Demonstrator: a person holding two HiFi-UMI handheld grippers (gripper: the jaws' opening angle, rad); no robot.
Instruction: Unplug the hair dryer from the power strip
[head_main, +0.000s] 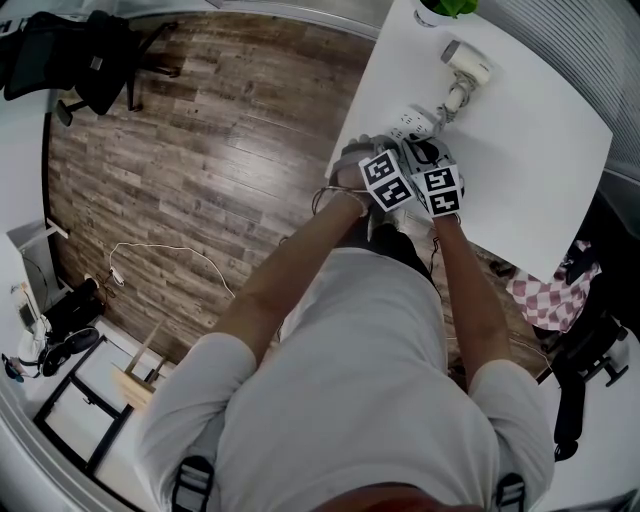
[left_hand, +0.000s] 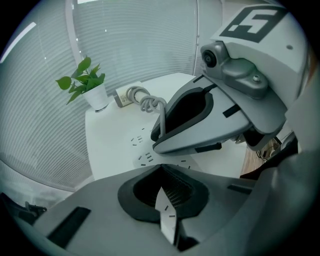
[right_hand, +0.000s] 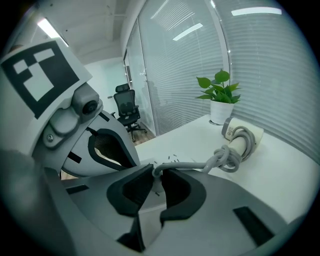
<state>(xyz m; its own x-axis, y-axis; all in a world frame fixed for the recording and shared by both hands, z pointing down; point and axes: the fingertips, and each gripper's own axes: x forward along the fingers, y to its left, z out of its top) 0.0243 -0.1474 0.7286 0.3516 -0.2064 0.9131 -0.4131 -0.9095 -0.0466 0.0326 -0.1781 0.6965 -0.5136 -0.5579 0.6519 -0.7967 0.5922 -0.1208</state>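
Head view: both hands meet at the near edge of the white surface (head_main: 520, 170). L claw (head_main: 372, 160) and R claw (head_main: 428, 155) sit side by side, marker cubes (head_main: 388, 180) close together, right over the power strip (head_main: 410, 124). The hair dryer (head_main: 468, 64) lies further back on the surface, near a potted plant (head_main: 445, 8). Its cord (head_main: 455, 100) runs in a bunched coil from the dryer down to the strip. Wood floor (head_main: 200, 150) to the left w/ an office chair (head_main: 95, 50). A checked cloth (head_main: 548, 296) is lower right, off the surface.

L claw view: claw is narrow, pads closed on the white end of the power strip. A sliver w/ socket slots shows btw them. The rest of the strip runs ahead on the surface, sockets facing up. R claw sits just ahead and to the right, tips down at the strip where the cord rises. Plant and dryer are at the far edge, by the blinds (left_hand: 140, 40).

R claw view: claw is narrow, pads against both sides of the white plug (right_hand: 157, 184) — holding it. Can't tell if the plug is still fully seated. The cord leaves the plug's top and bends right to a knotted coil by the dryer's handle. The dryer lies on its side, well apart from both claws, in front of the plant. L claw is just to the left, pointing down.
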